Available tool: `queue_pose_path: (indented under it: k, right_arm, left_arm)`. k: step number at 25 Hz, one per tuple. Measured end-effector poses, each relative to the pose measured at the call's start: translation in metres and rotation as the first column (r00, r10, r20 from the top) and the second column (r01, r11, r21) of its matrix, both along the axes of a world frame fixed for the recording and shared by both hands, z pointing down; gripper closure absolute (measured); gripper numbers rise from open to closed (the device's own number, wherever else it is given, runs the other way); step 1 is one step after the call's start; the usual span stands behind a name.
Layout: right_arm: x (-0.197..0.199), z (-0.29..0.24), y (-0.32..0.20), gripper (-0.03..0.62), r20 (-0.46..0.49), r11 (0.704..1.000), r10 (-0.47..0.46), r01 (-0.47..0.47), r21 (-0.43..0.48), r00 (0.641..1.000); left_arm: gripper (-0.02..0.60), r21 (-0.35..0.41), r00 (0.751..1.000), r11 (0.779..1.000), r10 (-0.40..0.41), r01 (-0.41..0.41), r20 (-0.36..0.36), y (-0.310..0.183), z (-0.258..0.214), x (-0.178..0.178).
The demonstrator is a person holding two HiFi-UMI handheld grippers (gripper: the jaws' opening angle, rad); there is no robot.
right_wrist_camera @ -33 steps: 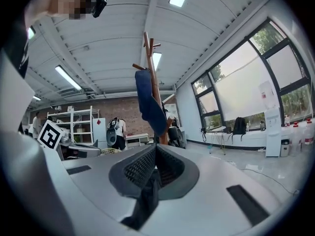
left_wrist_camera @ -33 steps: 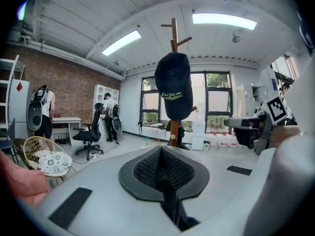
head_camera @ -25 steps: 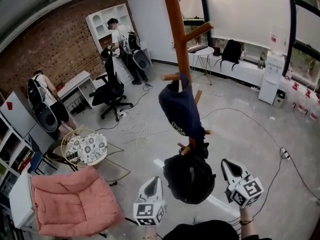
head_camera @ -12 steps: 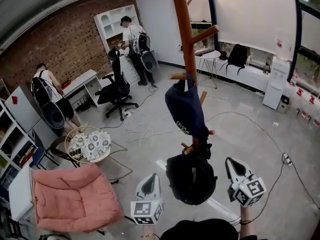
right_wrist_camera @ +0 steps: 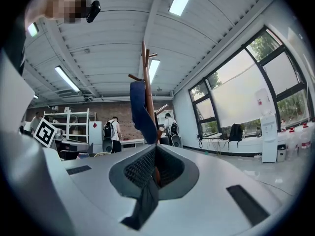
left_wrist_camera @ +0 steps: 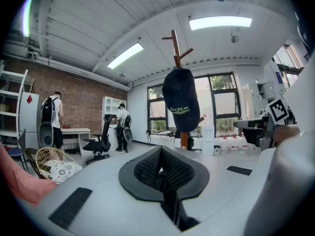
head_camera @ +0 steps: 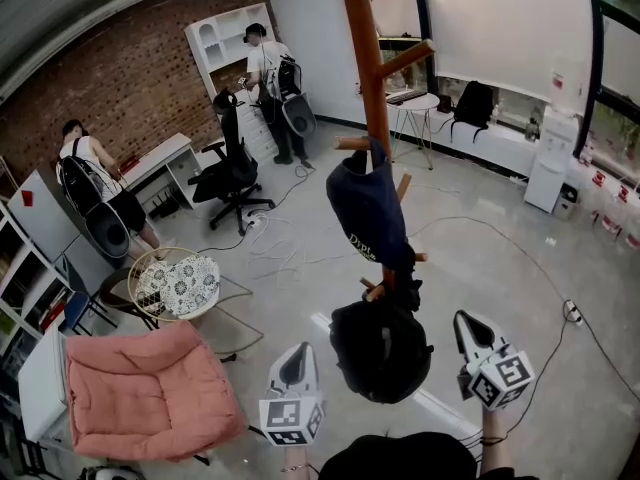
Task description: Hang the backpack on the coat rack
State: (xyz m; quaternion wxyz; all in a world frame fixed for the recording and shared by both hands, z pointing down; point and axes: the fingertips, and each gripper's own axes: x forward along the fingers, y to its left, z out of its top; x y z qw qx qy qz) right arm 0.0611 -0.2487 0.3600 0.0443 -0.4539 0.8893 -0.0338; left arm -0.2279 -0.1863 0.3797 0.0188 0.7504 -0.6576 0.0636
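The left claw [head_camera: 300, 356] is closed and empty, near the backpack [head_camera: 380, 350], which hangs from a low peg on the coat rack [head_camera: 364, 58]. The right claw [head_camera: 465, 323] is likewise closed and empty. The hanging looks done.

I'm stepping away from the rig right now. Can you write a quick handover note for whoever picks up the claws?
Left claw: shut, empty, left of the backpack.
Right claw: shut, empty, to its right.
The backpack hangs off a low peg of the coat rack, below a navy fabric item.
Done: backpack appears hung, both claws clear of it.
Left: probably only checking that it holds.
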Motion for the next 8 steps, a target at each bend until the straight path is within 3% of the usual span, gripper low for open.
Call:
queue_pose_path:
  k: [8]
  right_arm:
    - [0.0036,0.0053,-0.0026,0.582,0.003,1.000,-0.003,0.003,-0.013,1.000]
  left_arm:
    - [0.566,-0.022,0.999,1.000,-0.015,0.015,0.029,-0.0035,0.0095,0.0006]
